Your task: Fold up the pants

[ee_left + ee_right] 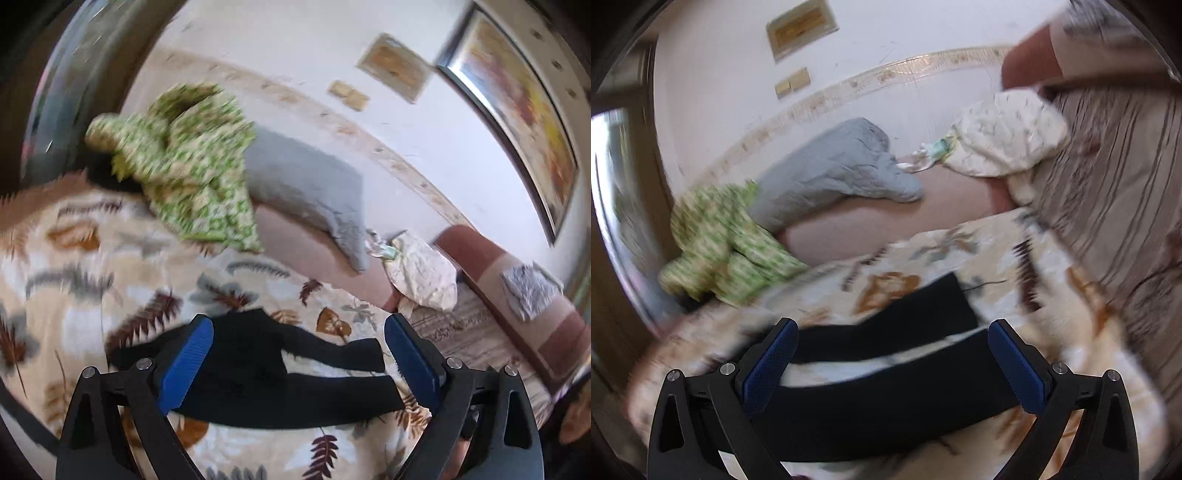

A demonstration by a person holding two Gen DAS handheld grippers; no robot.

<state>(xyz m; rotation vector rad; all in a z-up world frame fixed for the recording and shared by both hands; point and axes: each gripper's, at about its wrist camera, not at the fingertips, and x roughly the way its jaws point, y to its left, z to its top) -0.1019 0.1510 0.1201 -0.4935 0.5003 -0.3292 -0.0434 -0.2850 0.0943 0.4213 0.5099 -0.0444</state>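
Black pants lie spread flat on a leaf-patterned blanket, the two legs side by side and pointing right. My left gripper is open and empty, hovering above the waist end of the pants. In the right wrist view the two pant legs run across the blanket. My right gripper is open and empty, above the legs. Both views are motion blurred.
A green-and-white patterned cloth lies crumpled at the back left, next to a grey pillow. A cream crumpled cloth sits at the back right. A brown striped sofa borders the blanket on the right.
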